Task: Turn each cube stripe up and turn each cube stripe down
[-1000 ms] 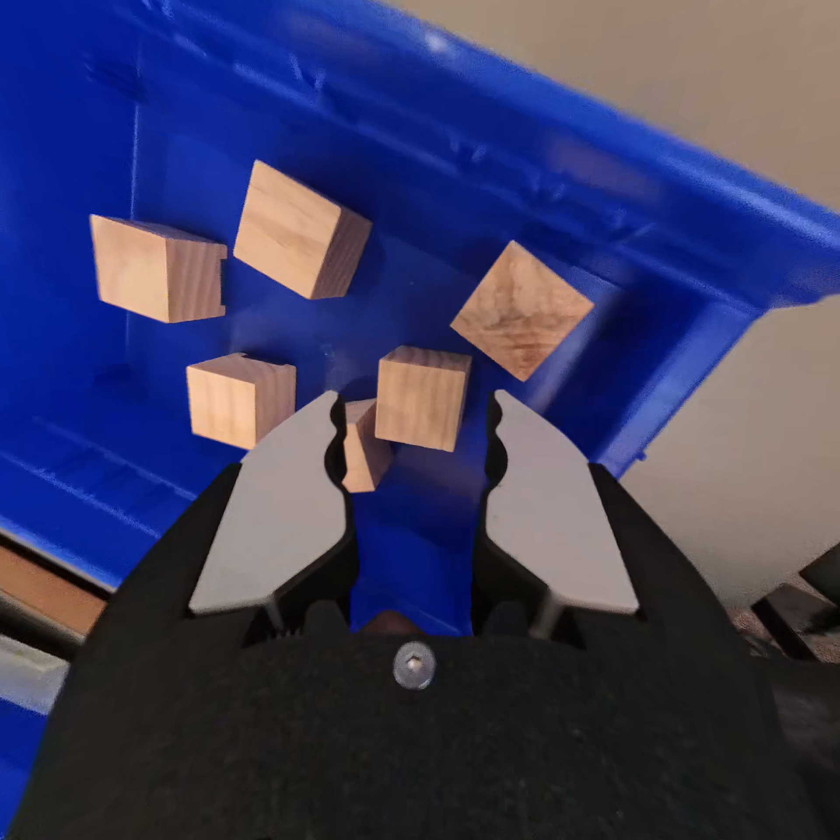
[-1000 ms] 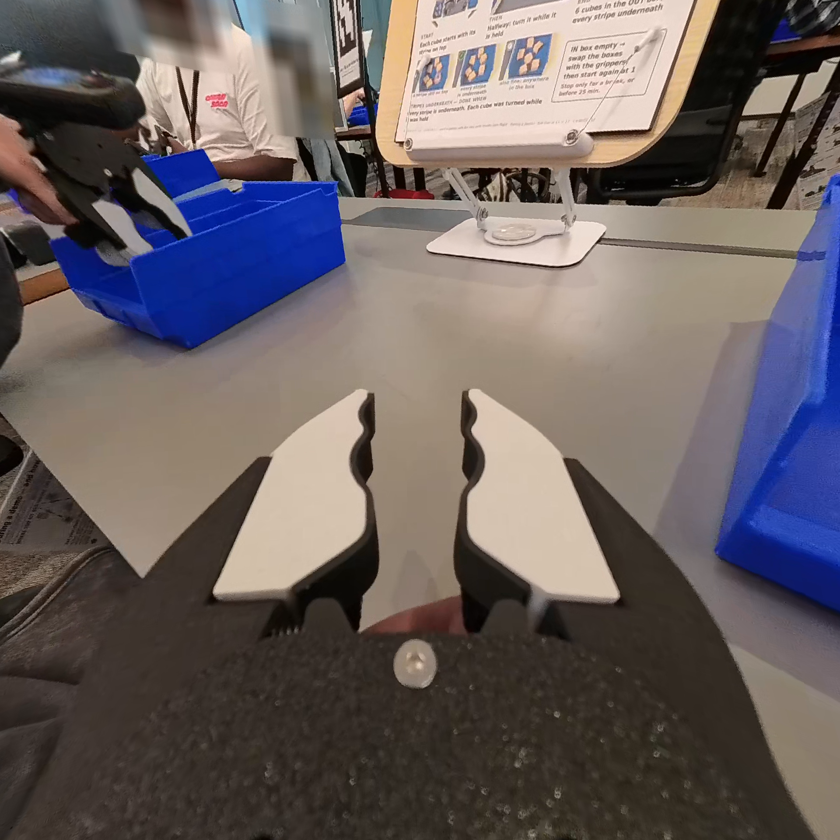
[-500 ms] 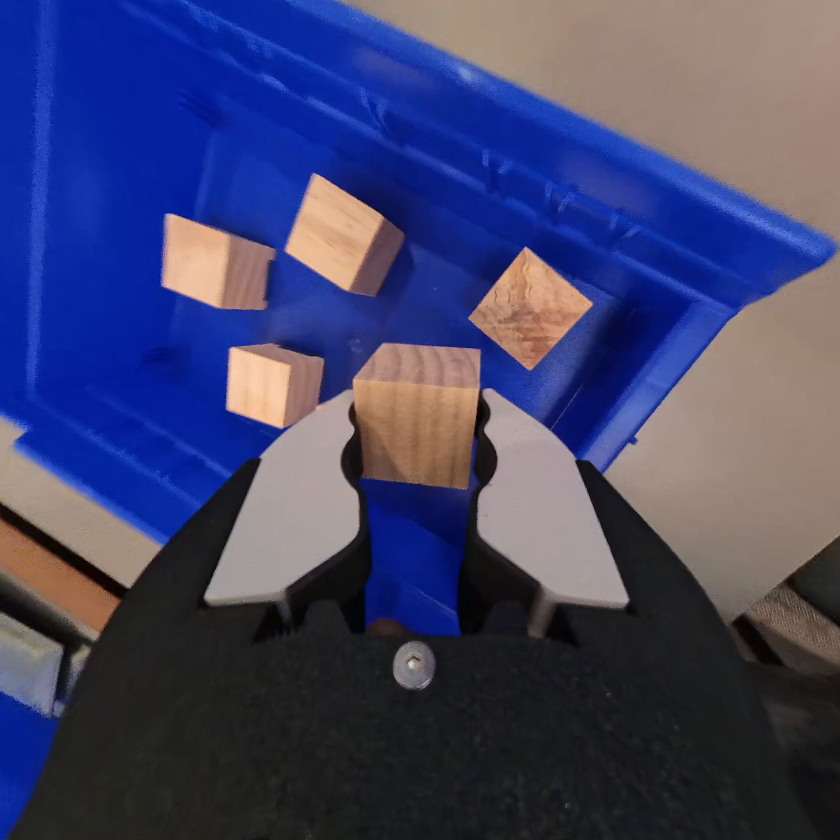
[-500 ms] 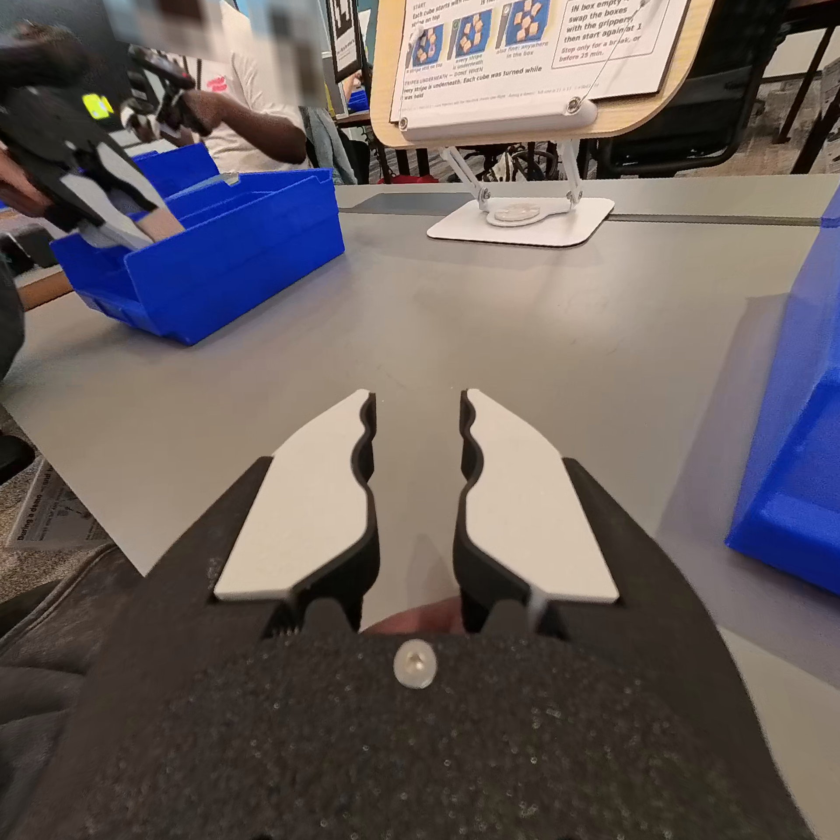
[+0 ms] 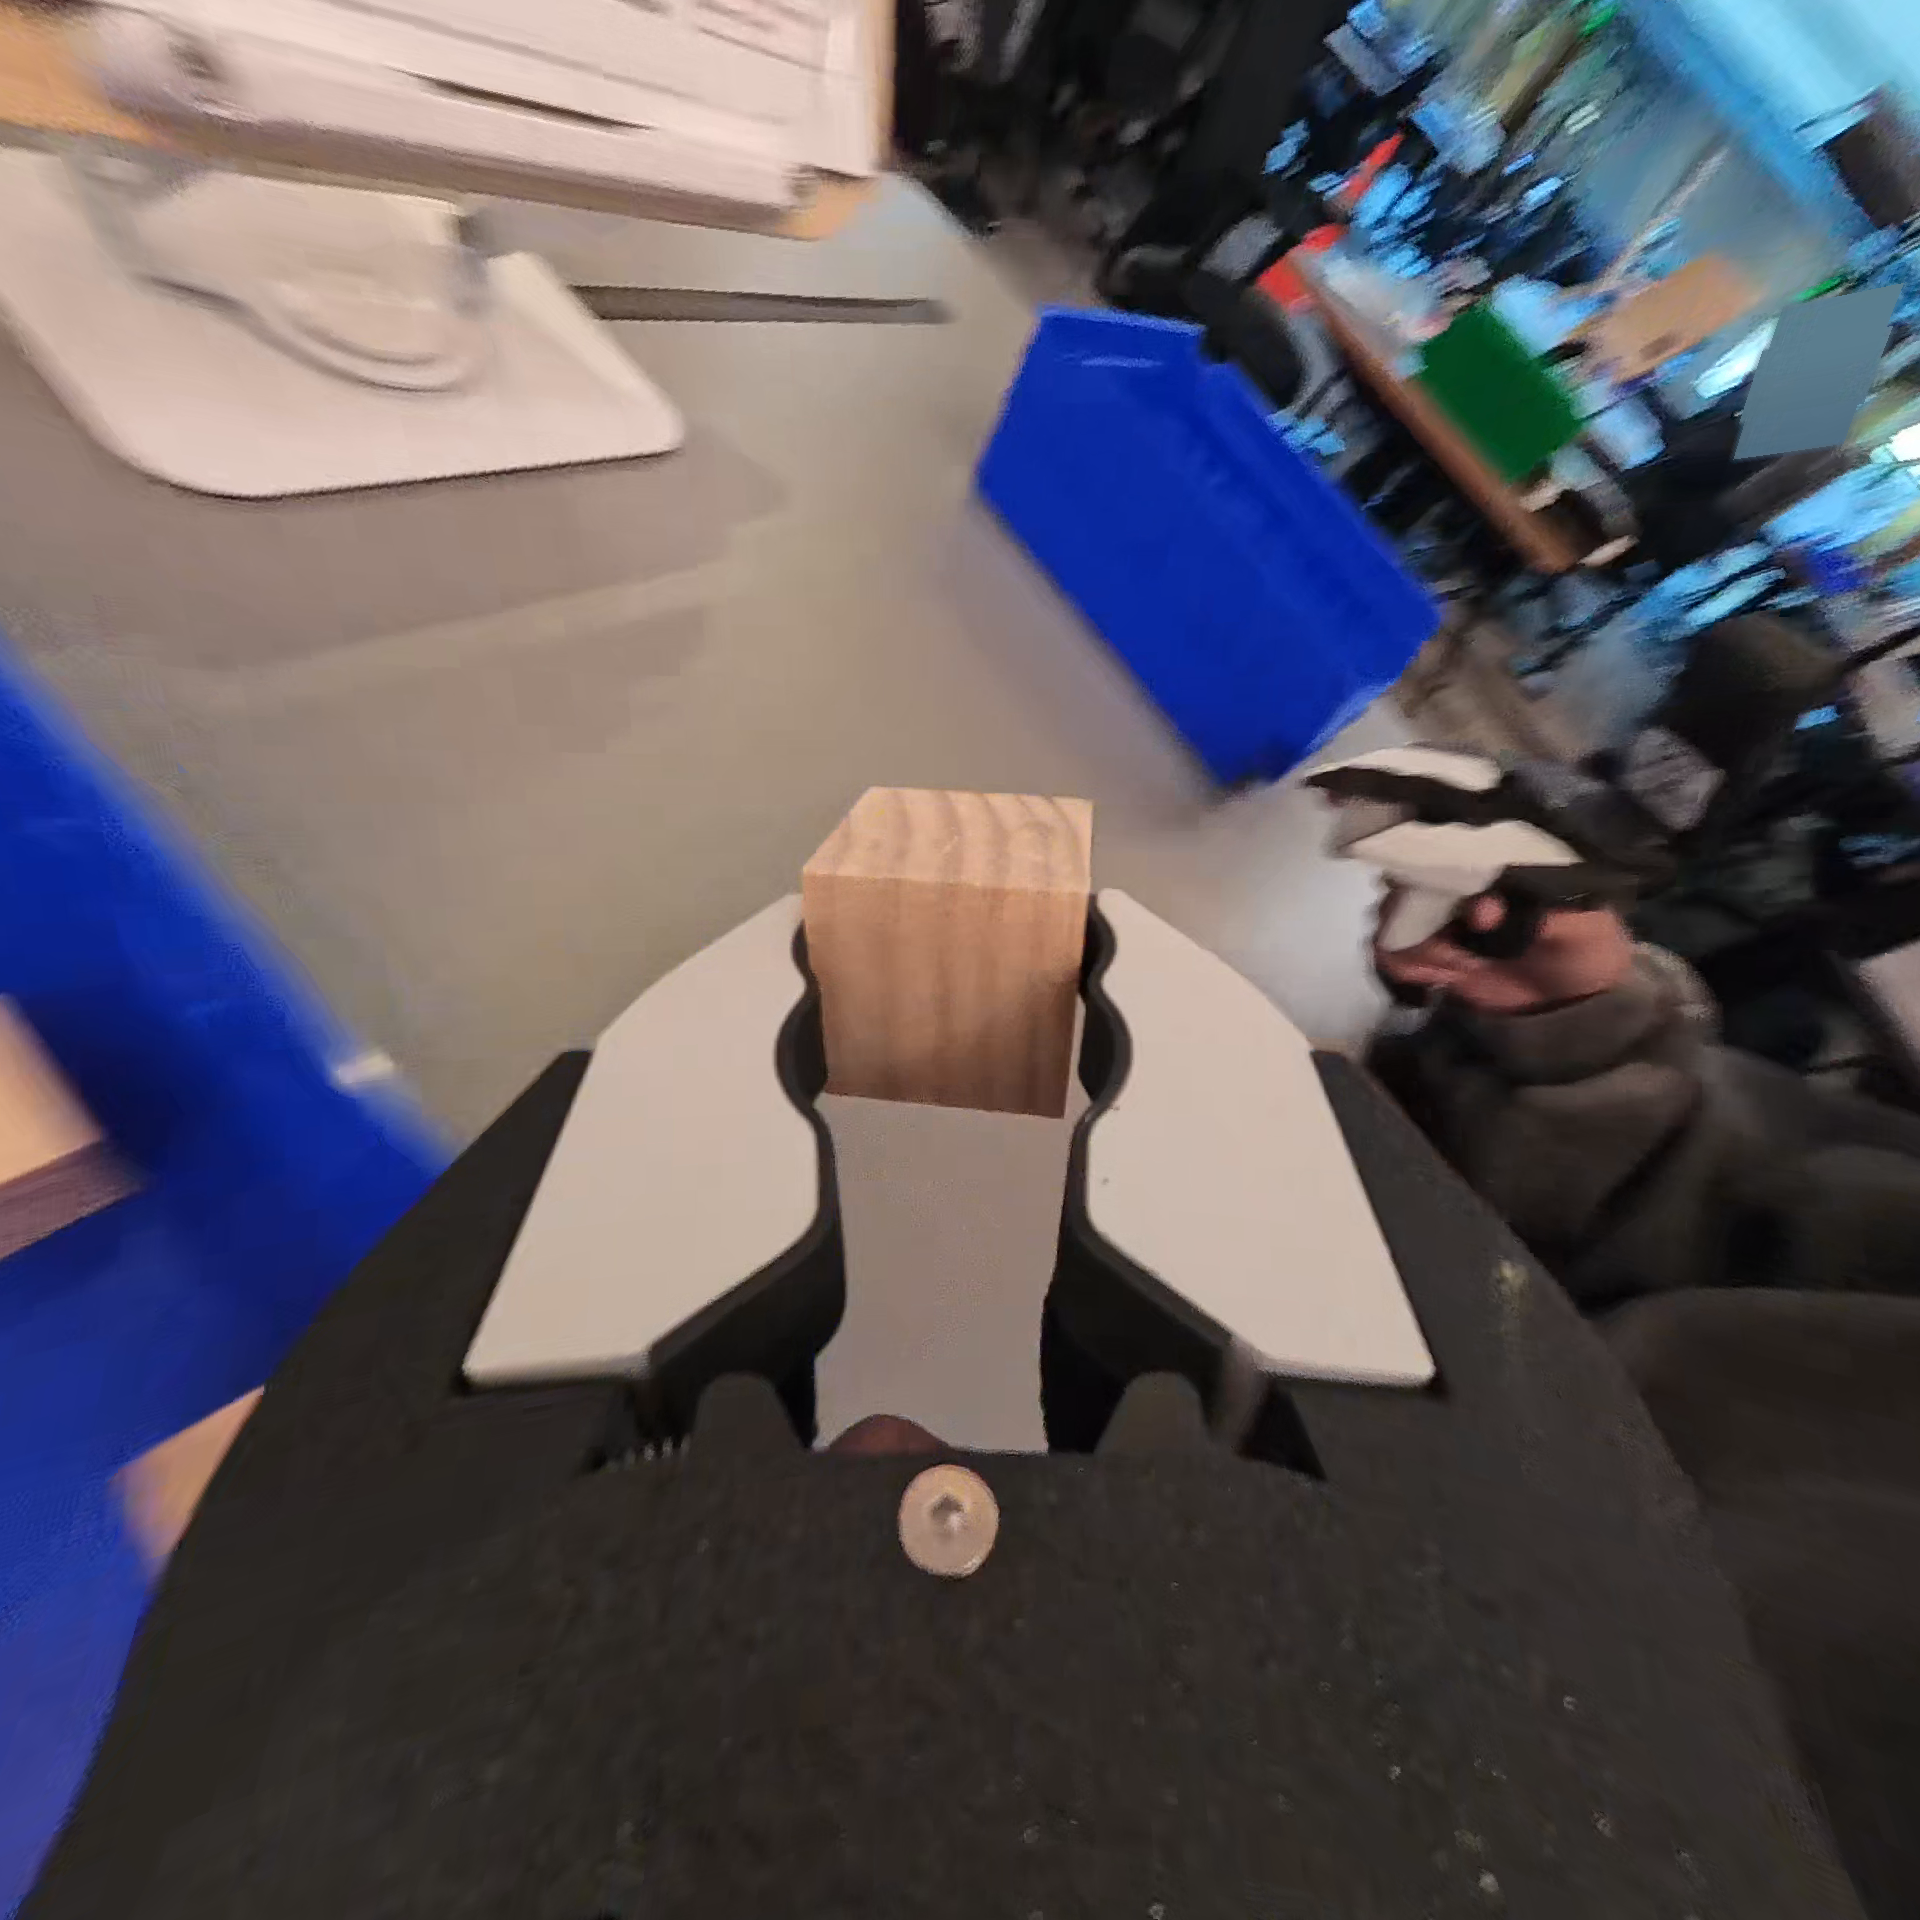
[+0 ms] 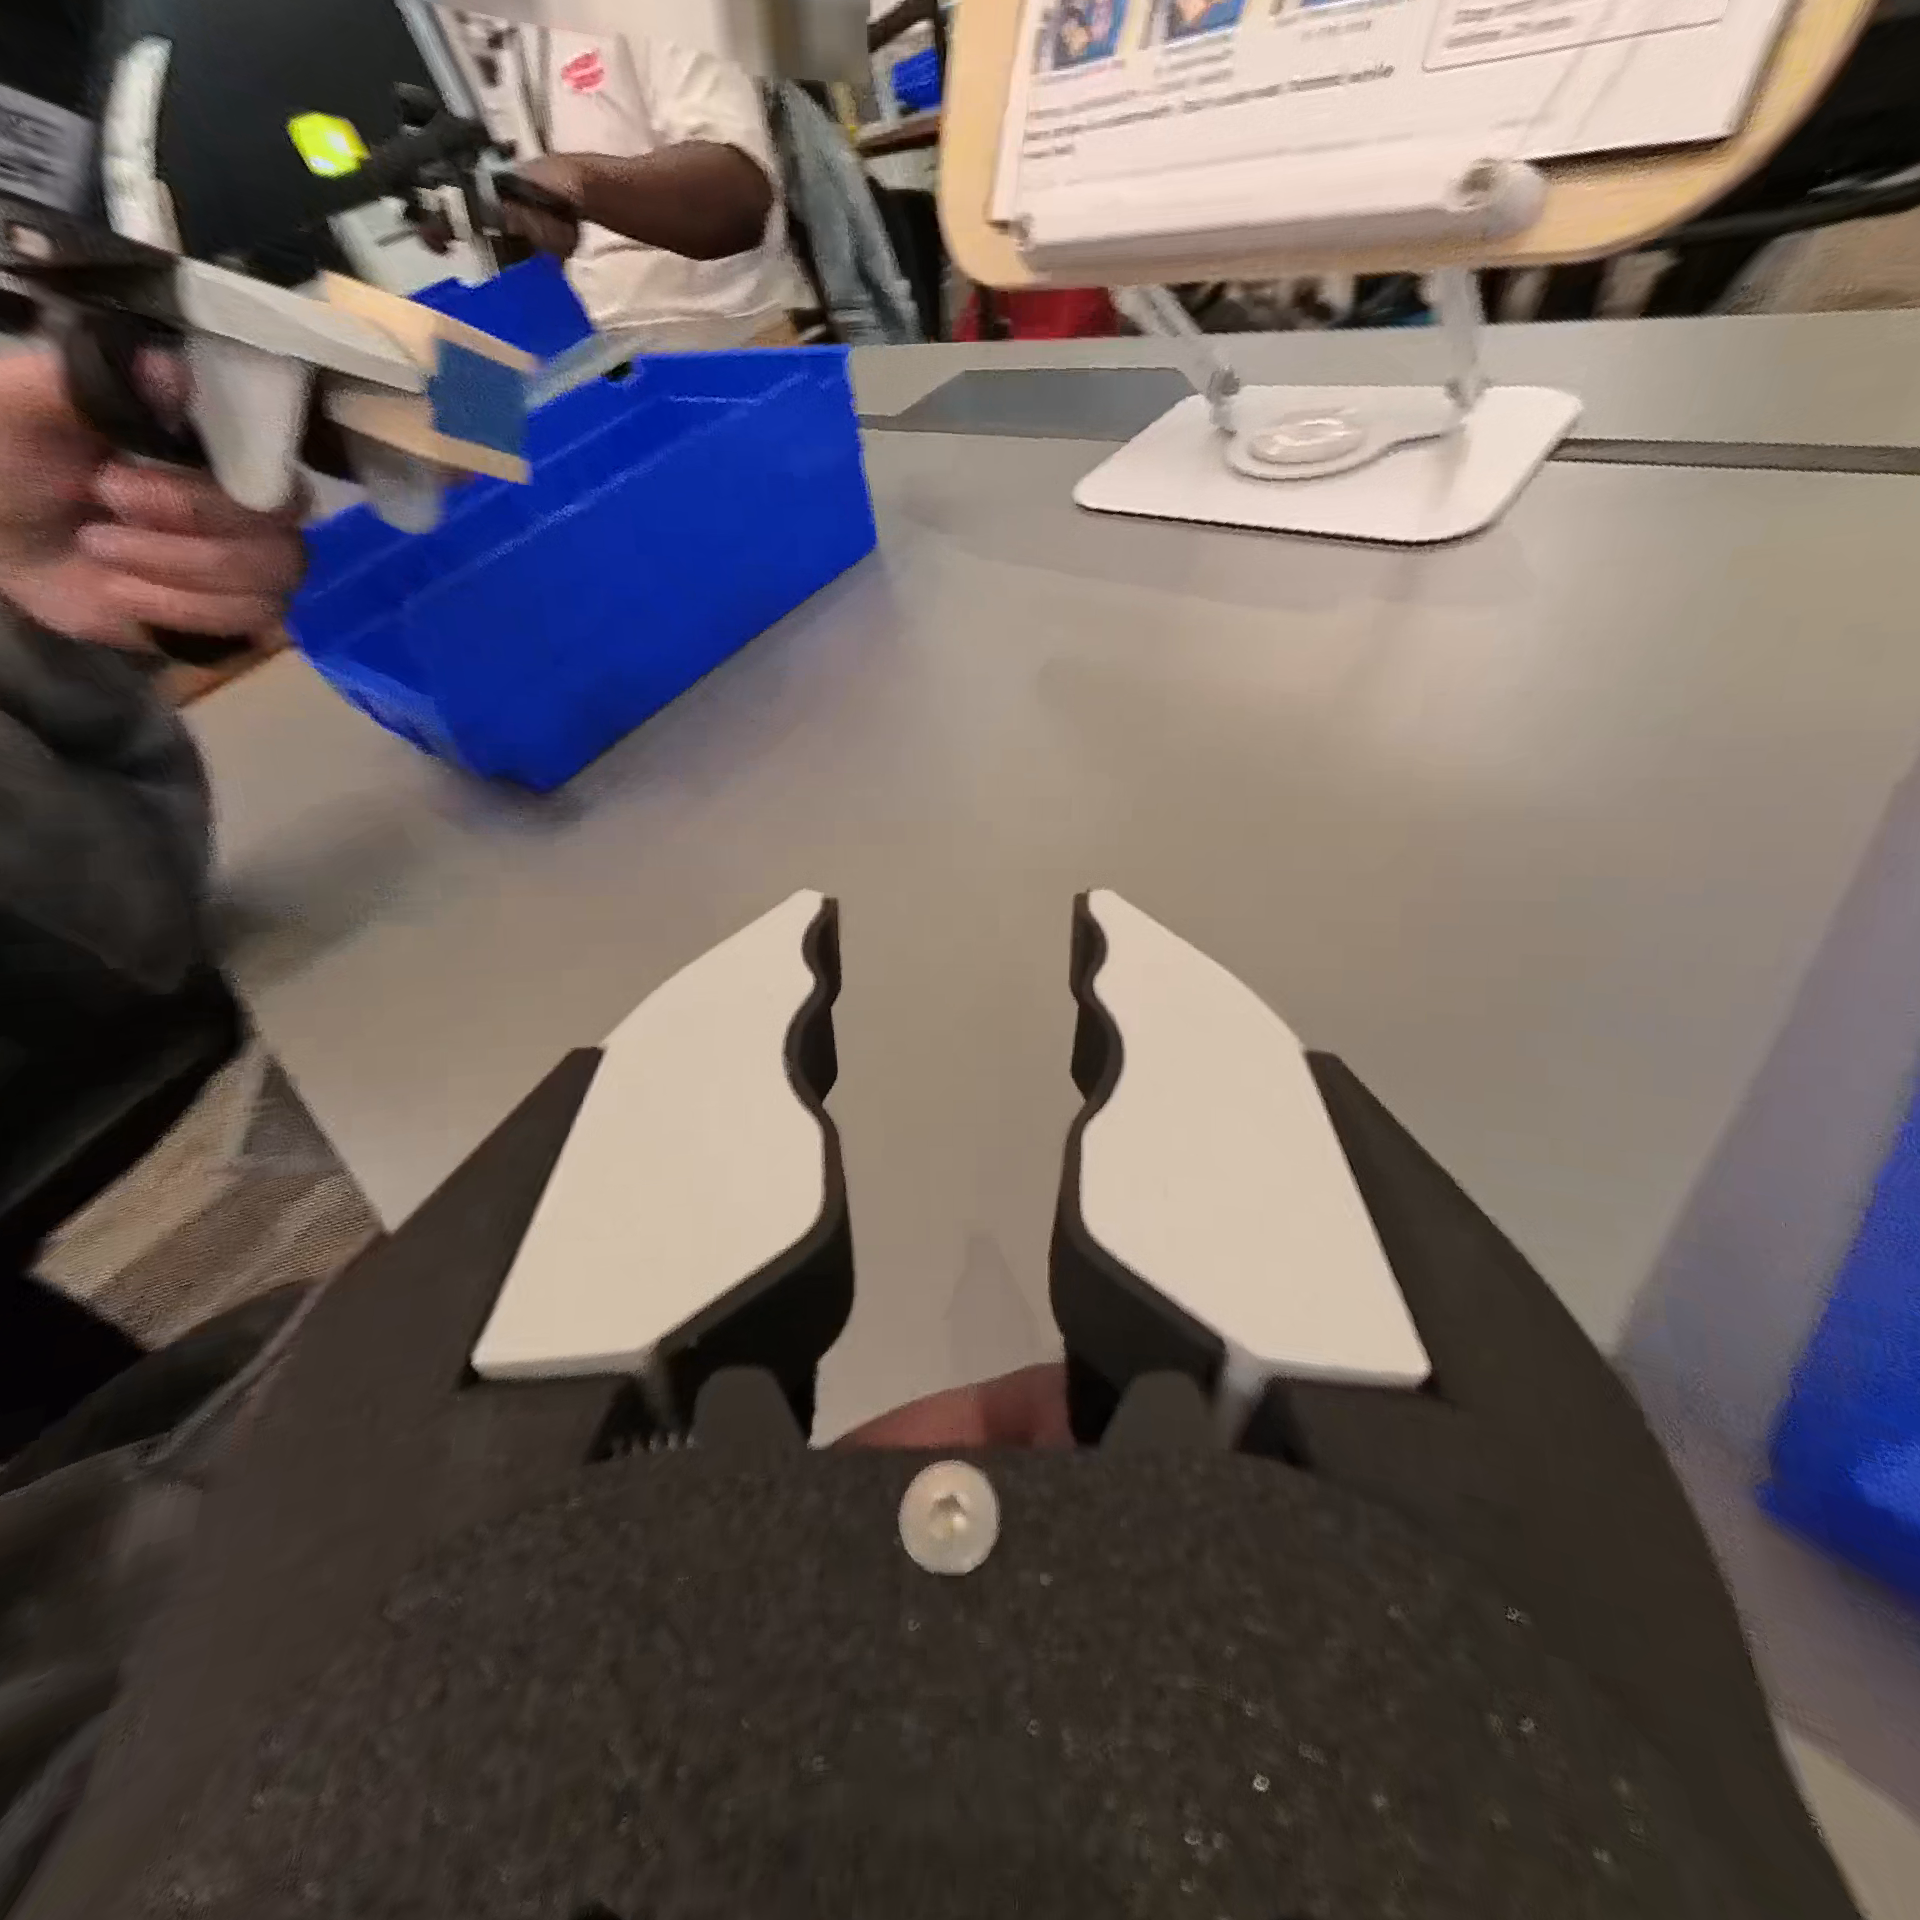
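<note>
My left gripper [image 5: 945,914] is shut on a plain-looking wooden cube [image 5: 945,977] and holds it in the air above the grey table [image 5: 520,748]. No stripe shows on the cube in the left wrist view. In the right wrist view the same cube [image 6: 478,400] shows a blue stripe on its outward face, above the left blue bin [image 6: 623,561]. My right gripper [image 6: 954,904] is open and empty, low over the table near its front edge. It also shows at the right of the left wrist view [image 5: 1434,831].
A second blue bin [image 5: 1195,540] stands at the right; its corner shows in the right wrist view [image 6: 1860,1382]. A white stand [image 6: 1330,457] with an instruction board is at the back. A person in a white shirt [image 6: 665,156] works at another table behind.
My left gripper shut on one cube in the bin, lifted it out and swung it toward the middle of the table. My right gripper stayed open and shifted only slightly.
</note>
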The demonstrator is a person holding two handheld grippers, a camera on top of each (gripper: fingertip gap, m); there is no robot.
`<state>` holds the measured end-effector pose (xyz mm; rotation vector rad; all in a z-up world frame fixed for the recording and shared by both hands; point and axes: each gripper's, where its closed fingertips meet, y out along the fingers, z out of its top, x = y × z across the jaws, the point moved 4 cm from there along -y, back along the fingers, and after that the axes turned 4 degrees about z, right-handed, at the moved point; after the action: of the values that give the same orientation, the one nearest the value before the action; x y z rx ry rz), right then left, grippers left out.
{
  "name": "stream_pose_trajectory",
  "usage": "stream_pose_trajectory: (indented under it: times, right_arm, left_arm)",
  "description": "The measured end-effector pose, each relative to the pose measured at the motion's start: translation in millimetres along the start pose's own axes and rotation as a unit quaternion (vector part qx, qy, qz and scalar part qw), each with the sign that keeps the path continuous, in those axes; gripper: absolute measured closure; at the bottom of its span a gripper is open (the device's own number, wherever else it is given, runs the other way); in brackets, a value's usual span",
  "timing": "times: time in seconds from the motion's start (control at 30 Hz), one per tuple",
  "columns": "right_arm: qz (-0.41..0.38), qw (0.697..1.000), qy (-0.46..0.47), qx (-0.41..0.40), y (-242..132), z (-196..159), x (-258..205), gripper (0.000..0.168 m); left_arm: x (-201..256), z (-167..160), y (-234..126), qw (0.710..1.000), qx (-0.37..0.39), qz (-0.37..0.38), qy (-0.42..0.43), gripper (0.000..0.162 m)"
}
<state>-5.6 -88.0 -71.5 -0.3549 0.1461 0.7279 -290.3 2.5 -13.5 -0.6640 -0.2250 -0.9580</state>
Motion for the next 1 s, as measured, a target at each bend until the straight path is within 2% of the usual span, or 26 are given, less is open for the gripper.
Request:
stream_pose_trajectory:
  times: [0.2,0.3,0.4,0.63,0.73,0.87,1.0]
  right_arm:
    - [0.146,0.984,0.101,-0.032,38.9,39.3,-8.2,0.112]
    - [0.235,0.949,0.206,-0.046,56.6,47.5,-10.1,0.104]
    - [0.292,0.910,0.292,-0.024,68.9,51.5,-8.3,0.105]
    - [0.298,0.897,0.325,-0.026,93.0,39.9,-11.1,0.109]
    - [0.279,0.905,0.321,-0.016,96.8,40.3,-10.5,0.111]
    - [0.267,0.911,0.313,-0.001,98.2,39.1,-6.0,0.123]
    - [0.275,0.910,0.311,0.005,98.3,36.3,-6.4,0.123]
  left_arm:
    - [58.1,8.3,84.2,0.984,-0.002,-0.144,-0.109,0.117]
    - [69.2,12.0,110.2,0.962,0.013,-0.213,-0.170,0.117]
    - [69.5,8.1,128.8,0.949,0.006,-0.239,-0.208,0.117]
    - [66.3,-1.0,140.7,0.950,-0.002,-0.227,-0.213,0.117]
    - [69.9,-5.5,144.3,0.951,-0.010,-0.227,-0.210,0.117]
    - [72.6,-9.9,149.0,0.956,-0.012,-0.211,-0.205,0.117]
    - [72.7,-11.0,149.1,0.958,-0.022,-0.209,-0.196,0.117]
